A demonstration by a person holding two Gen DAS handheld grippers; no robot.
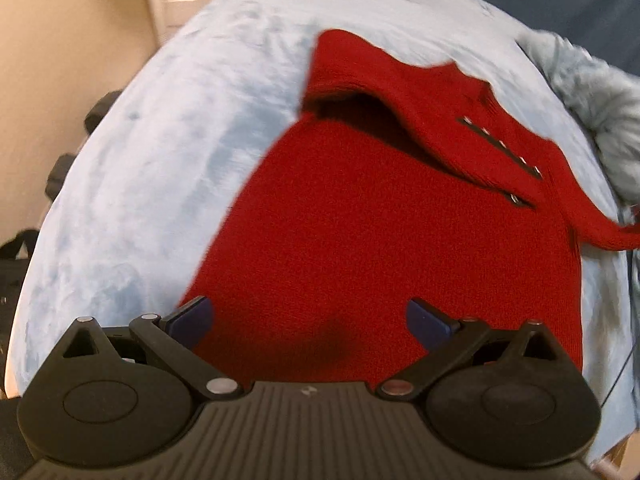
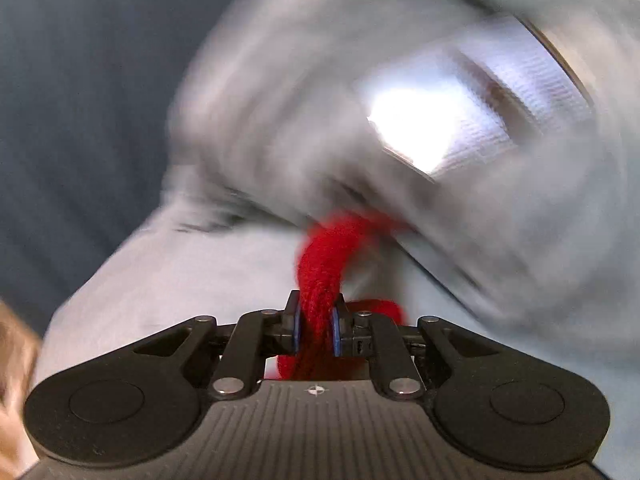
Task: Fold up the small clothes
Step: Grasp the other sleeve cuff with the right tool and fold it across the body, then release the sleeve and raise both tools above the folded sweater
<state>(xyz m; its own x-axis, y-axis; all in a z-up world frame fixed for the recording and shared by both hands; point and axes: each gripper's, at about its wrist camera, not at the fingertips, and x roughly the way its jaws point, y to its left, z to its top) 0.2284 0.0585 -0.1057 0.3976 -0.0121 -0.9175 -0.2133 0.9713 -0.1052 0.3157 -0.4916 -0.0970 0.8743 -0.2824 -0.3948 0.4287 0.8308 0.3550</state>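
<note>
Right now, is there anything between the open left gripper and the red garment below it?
Nothing visible. The left gripper hangs open directly over the red garment, which lies on the light blue blanket. The right gripper already pinches one strip of it.

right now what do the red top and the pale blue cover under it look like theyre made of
Red top: looks like a fine knit, matte, with a grainy surface and ribbed edges; possibly wool or acrylic. Pale blue cover: looks like plush fleece, with a soft brushed nap showing swirl marks. Fibre uncertain for both.

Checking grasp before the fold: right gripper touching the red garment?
Touching. In the right wrist view, the right gripper has both blue pads pinched onto a bunched strip of the red garment.
</note>
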